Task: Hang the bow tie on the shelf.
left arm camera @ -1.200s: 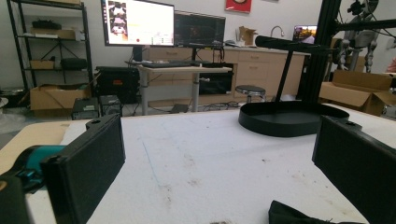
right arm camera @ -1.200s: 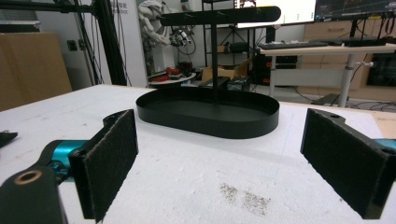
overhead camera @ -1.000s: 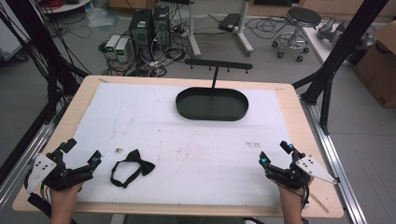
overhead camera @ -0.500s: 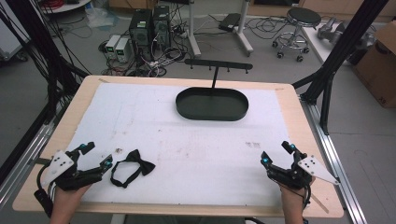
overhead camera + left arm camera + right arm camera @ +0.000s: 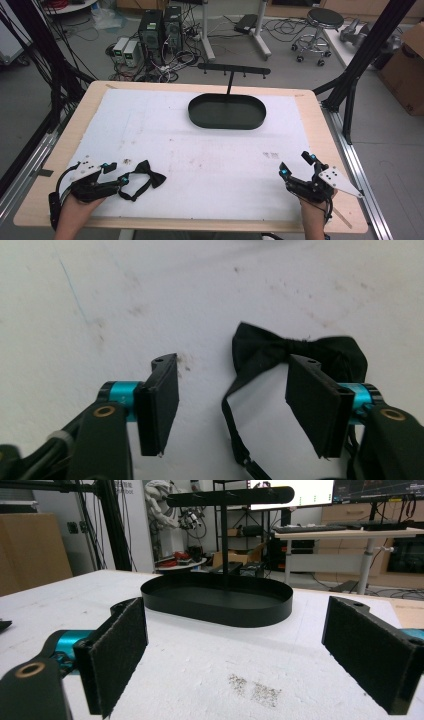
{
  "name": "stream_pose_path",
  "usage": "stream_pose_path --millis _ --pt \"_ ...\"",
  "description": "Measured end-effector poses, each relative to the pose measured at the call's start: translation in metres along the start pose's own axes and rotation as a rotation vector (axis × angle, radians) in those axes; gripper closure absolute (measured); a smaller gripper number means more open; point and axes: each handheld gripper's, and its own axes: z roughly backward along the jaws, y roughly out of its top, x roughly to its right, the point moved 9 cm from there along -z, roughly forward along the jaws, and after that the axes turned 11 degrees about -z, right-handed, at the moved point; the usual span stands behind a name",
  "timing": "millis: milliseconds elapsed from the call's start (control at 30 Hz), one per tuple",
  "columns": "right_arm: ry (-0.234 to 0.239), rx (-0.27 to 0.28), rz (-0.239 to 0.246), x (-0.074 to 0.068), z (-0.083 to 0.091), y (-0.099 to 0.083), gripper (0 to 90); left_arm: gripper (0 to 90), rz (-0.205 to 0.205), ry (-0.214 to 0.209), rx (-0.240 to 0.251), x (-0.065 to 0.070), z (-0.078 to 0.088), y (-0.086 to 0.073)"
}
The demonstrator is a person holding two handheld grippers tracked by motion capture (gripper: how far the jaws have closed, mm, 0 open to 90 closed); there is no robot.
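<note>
Black fabric, soft and light, the bow tie (image 5: 145, 172) lies flat on the white table cover (image 5: 200, 150) near the front left corner, its thin strap (image 5: 232, 425) looping toward the person. It will likely flop and sag when lifted; the knot at the centre looks the firmest place to pinch. The left gripper (image 5: 114, 172), jaws spread wide and grasping nothing, sits low with the strap between its pads. The right gripper (image 5: 295, 165), also spread and empty, rests near the front right corner, facing the black oval tray (image 5: 215, 600).
</note>
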Motion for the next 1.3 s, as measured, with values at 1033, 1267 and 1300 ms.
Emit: stream_pose_path --millis 1033,1267,1300 --pt "0.001 -0.008 -0.002 -0.001 0.0 -0.001 10.1 87.7 -0.04 -0.015 -0.091 0.011 -0.009 -0.012" --pt "0.002 -0.006 0.0 -0.001 0.0 -0.001 10.1 87.8 -0.11 0.032 0.016 0.015 -0.003 0.008" --pt "0.003 -0.006 -0.001 -0.001 0.0 -0.001 10.1 87.8 -0.122 0.041 0.036 0.016 -0.002 0.012"
